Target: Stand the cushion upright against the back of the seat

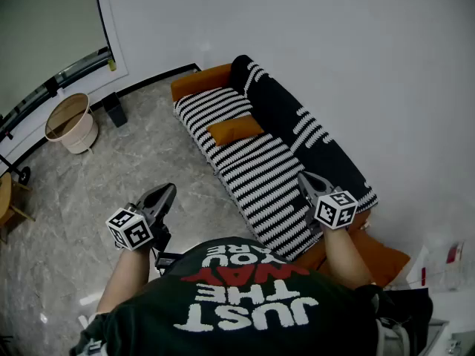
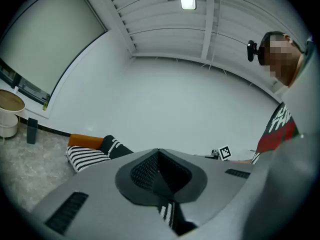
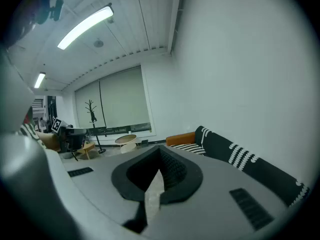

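Note:
An orange cushion (image 1: 234, 130) lies flat on the seat of a sofa (image 1: 256, 176) with a black-and-white striped cover, close to its dark backrest (image 1: 297, 121). My left gripper (image 1: 167, 190) hangs over the floor in front of the sofa, well short of the cushion, jaws shut and empty. My right gripper (image 1: 303, 176) is over the near part of the seat, also shut with nothing in it. In the left gripper view the left gripper (image 2: 159, 154) points at the far sofa end (image 2: 92, 154). In the right gripper view the right gripper (image 3: 160, 151) looks along the backrest (image 3: 240, 156). Neither gripper view shows the cushion.
Orange armrests close both sofa ends (image 1: 200, 82) (image 1: 378, 254). A round beige basket (image 1: 70, 122) and a small dark box (image 1: 115, 110) stand on the marble floor by the window wall. A wooden stool (image 1: 7, 199) is at the left edge. Bags (image 1: 445, 262) sit at the right.

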Demonstrator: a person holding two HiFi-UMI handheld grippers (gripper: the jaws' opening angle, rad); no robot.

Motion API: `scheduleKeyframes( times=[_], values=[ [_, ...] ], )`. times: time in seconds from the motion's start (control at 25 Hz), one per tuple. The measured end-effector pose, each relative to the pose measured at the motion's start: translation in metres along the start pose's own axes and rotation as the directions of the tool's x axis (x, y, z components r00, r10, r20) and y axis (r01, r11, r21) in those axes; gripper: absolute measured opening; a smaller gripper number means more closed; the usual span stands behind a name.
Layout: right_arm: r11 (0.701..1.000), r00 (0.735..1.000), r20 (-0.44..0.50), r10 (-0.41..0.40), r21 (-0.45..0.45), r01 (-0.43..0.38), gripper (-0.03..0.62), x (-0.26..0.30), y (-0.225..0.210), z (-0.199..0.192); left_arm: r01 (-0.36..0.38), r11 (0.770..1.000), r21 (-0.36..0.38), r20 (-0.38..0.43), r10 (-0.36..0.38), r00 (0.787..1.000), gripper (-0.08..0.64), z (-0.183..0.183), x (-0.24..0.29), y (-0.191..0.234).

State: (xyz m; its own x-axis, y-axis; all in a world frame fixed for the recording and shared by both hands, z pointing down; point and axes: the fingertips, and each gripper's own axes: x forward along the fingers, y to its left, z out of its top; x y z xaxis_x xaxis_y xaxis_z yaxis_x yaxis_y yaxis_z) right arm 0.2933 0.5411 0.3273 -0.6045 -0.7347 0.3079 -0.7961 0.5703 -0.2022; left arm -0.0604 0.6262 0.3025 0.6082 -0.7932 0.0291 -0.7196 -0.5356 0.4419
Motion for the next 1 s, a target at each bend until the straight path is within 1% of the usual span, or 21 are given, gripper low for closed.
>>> scheduleKeyframes(
  times=[0.24,0.4,0.68,0.84,1.0],
  values=[
    [1.0,1.0,0.007,0.002,-0.002,-0.002,0.023,-0.01,-0.019,0.001,-0.001,1.0,0.011,-0.003,0.001,1.0,0.011,-0.003,0.019,-0.014],
    [1.0,1.0,0.01,-0.026,-0.014,0.026,0.023,-0.019,-0.035,0.002,0.003,1.0,0.029,-0.012,-0.003,1.0,0.011,-0.006,0.032,-0.027],
    [0.999,0.999,0.032,-0.035,-0.007,0.035,0.023,-0.03,-0.065,0.001,-0.008,1.0,0.019,-0.021,0.008,1.0,0.011,-0.012,0.057,-0.041],
    [1.0,0.999,0.035,-0.027,-0.006,0.027,0.023,-0.025,-0.074,0.005,-0.011,1.0,0.011,-0.025,0.011,1.0,0.011,-0.011,0.071,-0.038],
    [1.0,1.0,0.02,-0.019,-0.009,0.019,0.024,-0.009,-0.083,-0.002,-0.008,1.0,0.016,-0.049,0.009,0.999,0.011,-0.012,0.09,-0.022]
  ],
)
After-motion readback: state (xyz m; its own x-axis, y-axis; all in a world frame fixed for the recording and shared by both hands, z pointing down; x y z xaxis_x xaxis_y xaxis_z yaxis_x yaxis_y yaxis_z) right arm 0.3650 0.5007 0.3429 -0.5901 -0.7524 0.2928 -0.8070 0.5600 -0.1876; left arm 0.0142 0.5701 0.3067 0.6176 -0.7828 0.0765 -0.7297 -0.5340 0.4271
